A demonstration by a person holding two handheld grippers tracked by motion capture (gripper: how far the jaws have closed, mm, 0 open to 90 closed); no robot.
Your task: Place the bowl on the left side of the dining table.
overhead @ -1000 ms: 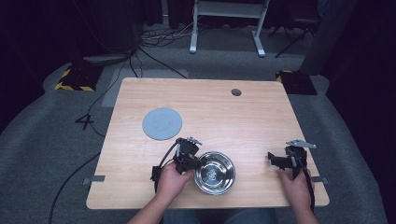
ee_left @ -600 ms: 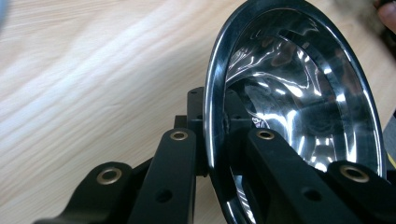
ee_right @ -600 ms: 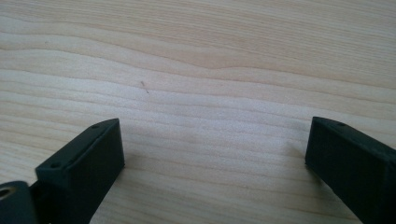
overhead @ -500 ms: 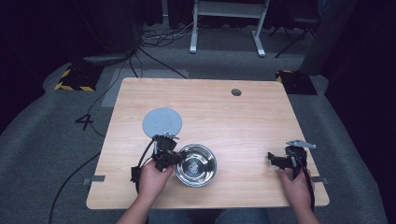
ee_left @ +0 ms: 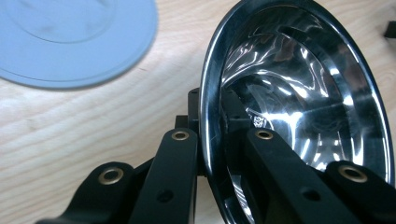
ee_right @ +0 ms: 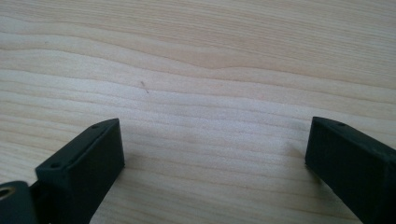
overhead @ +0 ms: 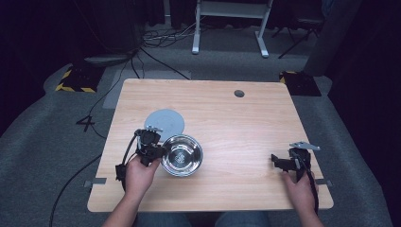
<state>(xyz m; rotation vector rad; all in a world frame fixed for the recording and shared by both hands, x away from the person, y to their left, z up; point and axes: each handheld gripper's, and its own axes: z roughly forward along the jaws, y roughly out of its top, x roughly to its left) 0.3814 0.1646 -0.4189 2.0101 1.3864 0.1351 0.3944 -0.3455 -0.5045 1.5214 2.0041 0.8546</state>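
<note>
A shiny steel bowl [overhead: 182, 155] sits near the table's front left of centre. My left gripper [overhead: 158, 152] is shut on its left rim; in the left gripper view one jaw is outside and one inside the bowl [ee_left: 299, 93]. A flat grey-blue plate [overhead: 163, 123] lies just behind the bowl, also seen as the plate [ee_left: 70, 42] at upper left. My right gripper [overhead: 276, 161] rests near the front right edge, jaws wide apart over bare wood, as the right gripper [ee_right: 212, 154] confirms.
The wooden table [overhead: 236, 123] has a round cable hole [overhead: 239, 93] at the back right. Cables and a yellow-black striped block [overhead: 73, 80] lie on the floor to the left; a white stand [overhead: 229, 23] is behind the table.
My left gripper has dragged the bowl leftwards and slightly back, bringing it right next to the grey-blue plate. The right gripper has stayed put.
</note>
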